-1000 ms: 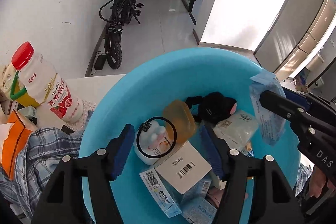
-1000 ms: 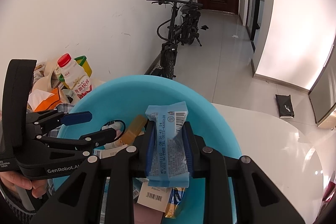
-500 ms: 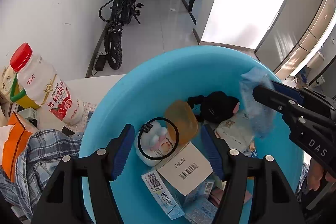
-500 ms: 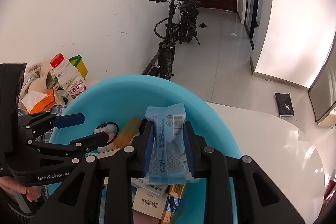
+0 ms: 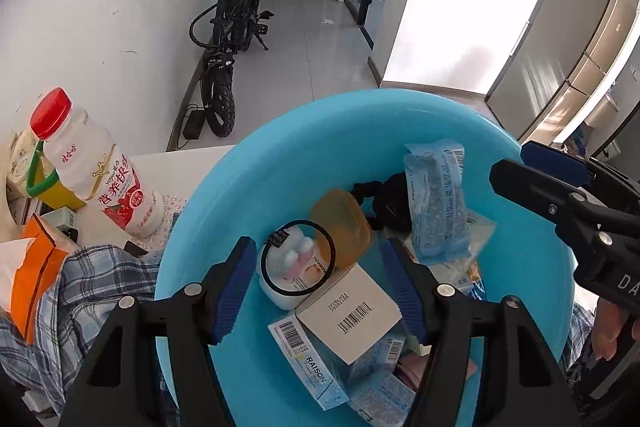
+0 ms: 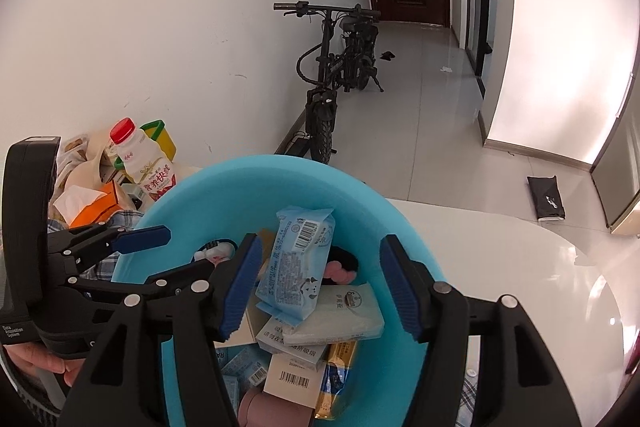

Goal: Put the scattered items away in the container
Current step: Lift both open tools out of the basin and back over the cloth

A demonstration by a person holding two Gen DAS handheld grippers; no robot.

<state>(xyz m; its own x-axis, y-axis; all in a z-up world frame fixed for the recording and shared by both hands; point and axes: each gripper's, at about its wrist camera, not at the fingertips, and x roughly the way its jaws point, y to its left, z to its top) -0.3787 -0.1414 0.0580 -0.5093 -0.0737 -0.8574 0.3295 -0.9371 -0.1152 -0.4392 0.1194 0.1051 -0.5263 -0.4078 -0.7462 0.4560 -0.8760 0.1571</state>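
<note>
In the blue basin (image 6: 384, 211) just under my right hand-held gripper (image 6: 320, 283), the pale blue wipes packet (image 6: 296, 267) lies on top of the pile, leaning against the black plush toy (image 5: 390, 201), with my right jaws spread wide on either side of it and touching nothing. My left hand-held gripper (image 5: 320, 283) hangs over the near part of the same basin, its jaws likewise apart and empty. I judge the tidying to be well along: the basin already holds the packet, a white carton with a barcode (image 5: 352, 311), a RAISON box (image 5: 308, 367), an amber lidded case (image 5: 340, 227), a white case ringed by a black hair tie (image 5: 294, 269), a soft tissue pack (image 6: 344, 311) and several smaller packs underneath. What seems left sits outside on the counter (image 6: 500, 259) to my left: a red-capped milk drink bottle (image 5: 100, 171), a yellow container with a green handle (image 6: 160, 143), an orange tissue box (image 6: 100, 207), a plaid cloth (image 5: 80, 291) bunched against the basin's rim, and some small boxes I cannot make out. The pile is getting high, so whatever goes in next could slide off it, and the cloth crowds the rim on the side where the remaining things stand. Beyond the counter a black bicycle (image 6: 340, 67) leans by the wall, well apart from my work.
</note>
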